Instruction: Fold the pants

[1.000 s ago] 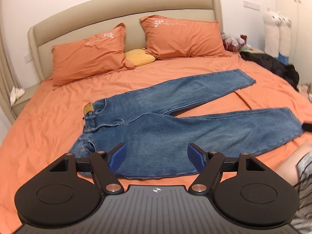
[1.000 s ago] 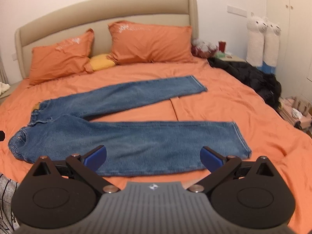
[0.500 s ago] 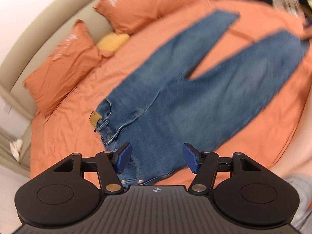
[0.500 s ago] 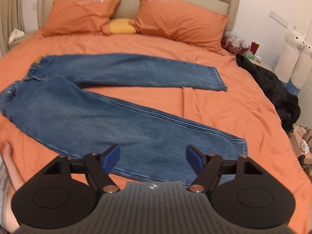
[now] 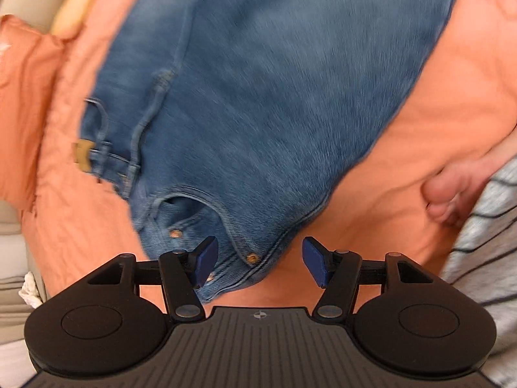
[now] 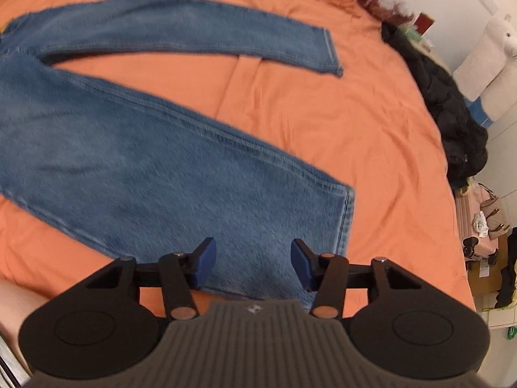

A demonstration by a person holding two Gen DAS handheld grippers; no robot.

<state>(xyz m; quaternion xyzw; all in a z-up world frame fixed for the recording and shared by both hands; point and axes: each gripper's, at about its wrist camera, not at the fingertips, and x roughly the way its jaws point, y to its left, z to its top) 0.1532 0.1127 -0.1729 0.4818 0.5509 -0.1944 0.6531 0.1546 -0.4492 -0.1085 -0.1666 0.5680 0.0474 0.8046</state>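
Blue jeans [image 5: 274, 90] lie flat on the orange bed sheet [image 5: 420, 113], legs spread apart. In the left wrist view my left gripper [image 5: 258, 263] hovers open over the near corner of the waistband by the front pocket; the denim lies under its blue pads, not pinched. In the right wrist view my right gripper [image 6: 253, 263] points down over the near leg's hem end [image 6: 345, 213]; its jaws are closing, with the fabric below them and the pads apart from it. The far leg [image 6: 194, 32] stretches across the bed behind.
A person's hand [image 5: 452, 194] and striped sleeve [image 5: 484, 232] rest on the sheet right of the waistband. A black jacket [image 6: 452, 113] lies on the bed's right edge. White plush toys [image 6: 491, 55] and bags [image 6: 491, 216] stand beyond. Orange pillows [image 5: 19, 74] sit at the head.
Both grippers have dropped from a wide view of the bed down close to the jeans and tilted downward. The right jaws have narrowed clearly, the left ones slightly.
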